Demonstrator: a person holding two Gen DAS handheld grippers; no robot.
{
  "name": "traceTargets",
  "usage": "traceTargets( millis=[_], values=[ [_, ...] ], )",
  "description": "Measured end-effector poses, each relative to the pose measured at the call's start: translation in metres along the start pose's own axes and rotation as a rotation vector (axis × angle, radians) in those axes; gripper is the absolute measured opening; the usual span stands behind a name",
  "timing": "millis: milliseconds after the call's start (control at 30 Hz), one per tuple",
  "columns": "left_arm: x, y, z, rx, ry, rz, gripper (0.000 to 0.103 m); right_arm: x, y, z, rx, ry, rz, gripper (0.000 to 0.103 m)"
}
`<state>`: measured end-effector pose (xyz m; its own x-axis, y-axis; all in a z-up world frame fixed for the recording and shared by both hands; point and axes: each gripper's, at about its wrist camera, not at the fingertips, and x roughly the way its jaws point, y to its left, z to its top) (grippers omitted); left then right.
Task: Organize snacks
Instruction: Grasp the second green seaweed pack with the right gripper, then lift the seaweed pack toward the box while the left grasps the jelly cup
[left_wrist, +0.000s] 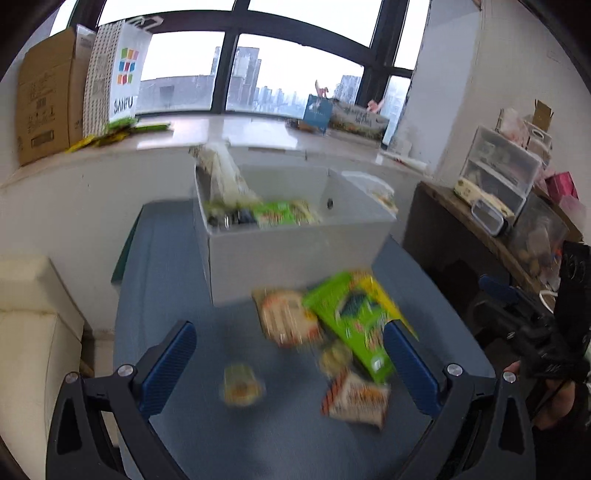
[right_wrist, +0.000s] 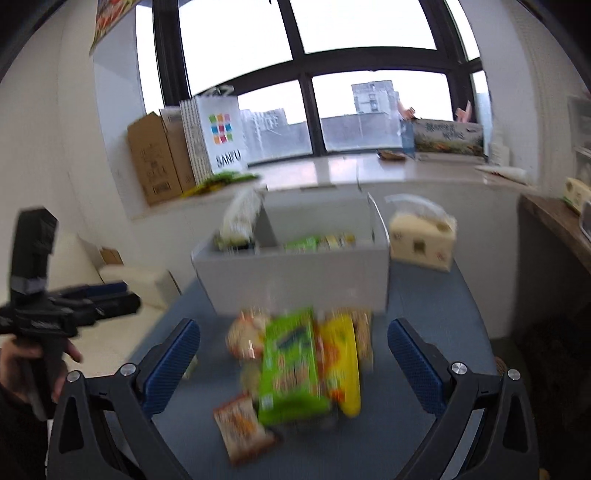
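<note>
- Snacks: loose pile of crinkly foil packets on the blue-grey tabletop (right_wrist: 424, 424), just in front of the white open-top cardboard box (right_wrist: 295, 280); flat green packet (right_wrist: 291, 373) on top, yellow packet (right_wrist: 341, 365) touching its right edge, orange-and-white packet (right_wrist: 240, 424) at the near left corner.
- Left wrist view: 1 small round yellow-green snack (left_wrist: 240, 382) lies apart from the pile, to its left.
- Box already holds a green packet (left_wrist: 282, 214) and a tall pale bag (left_wrist: 221, 173) leaning over the left rim.
- Right gripper (right_wrist: 293, 363): blue pads spread wide, nothing between them, pile ahead of it.
- Left gripper (left_wrist: 288, 363): also spread wide and empty, above the table near the pile.
- Risk: packets overlap, so closing on the green one likely drags or lifts the yellow one too.
- Risk: slick foil, flat shape; a shallow pinch could slip and drop the packet short of the box.
- Risk: both frames heavily blurred, so exact packet edges are hard to tell; a misjudged approach could shove the pile off the near table edge.
- Risk: both tools aim at 1 pile; they could collide.
- Risk: leaning bag may topple out if the box gets bumped.
- Beige tissue pack (right_wrist: 421, 236) sits just right of the box, not a snack.
</note>
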<state>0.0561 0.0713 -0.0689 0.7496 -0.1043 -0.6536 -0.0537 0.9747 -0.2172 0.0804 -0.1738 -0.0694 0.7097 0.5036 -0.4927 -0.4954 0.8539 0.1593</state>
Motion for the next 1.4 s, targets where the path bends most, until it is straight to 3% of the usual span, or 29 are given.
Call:
traceTargets(
  millis=[267,367,433,733,800,967,1100,1300,1400],
  values=[
    [-0.022,-0.003,-0.031,0.002,0.003,0.023,0.103,0.031,0.034,-0.037,-0.221,0.146,-0.092,0.103],
    [-0.018,0.005,-0.035,-0.01,-0.001,0.052,0.103,0.052,0.044,-0.044,-0.293,0.2,-0.124,0.103],
    [-0.013,0.011,-0.038,-0.023,0.011,0.067,0.103,0.068,0.052,-0.047,-0.372,0.227,-0.2,0.103],
    [0.006,0.021,-0.058,-0.054,0.076,0.054,0.103,0.123,0.053,-0.059,-0.522,0.332,-0.342,0.103],
    [0.009,0.02,-0.06,-0.05,0.082,0.054,0.103,0.129,0.051,-0.062,-0.522,0.349,-0.339,0.078],
    [0.016,0.024,-0.063,-0.06,0.102,0.063,0.103,0.12,0.049,-0.061,-0.497,0.346,-0.313,0.077],
    [0.025,0.027,-0.065,-0.073,0.114,0.067,0.103,0.096,0.045,-0.05,-0.44,0.281,-0.28,0.077],
    [0.057,0.033,-0.064,-0.106,0.148,0.083,0.103,0.051,0.017,-0.03,-0.172,0.207,-0.107,0.077],
    [0.075,0.034,-0.062,-0.107,0.174,0.077,0.103,0.032,0.001,-0.026,-0.072,0.18,-0.069,0.077]
  ],
)
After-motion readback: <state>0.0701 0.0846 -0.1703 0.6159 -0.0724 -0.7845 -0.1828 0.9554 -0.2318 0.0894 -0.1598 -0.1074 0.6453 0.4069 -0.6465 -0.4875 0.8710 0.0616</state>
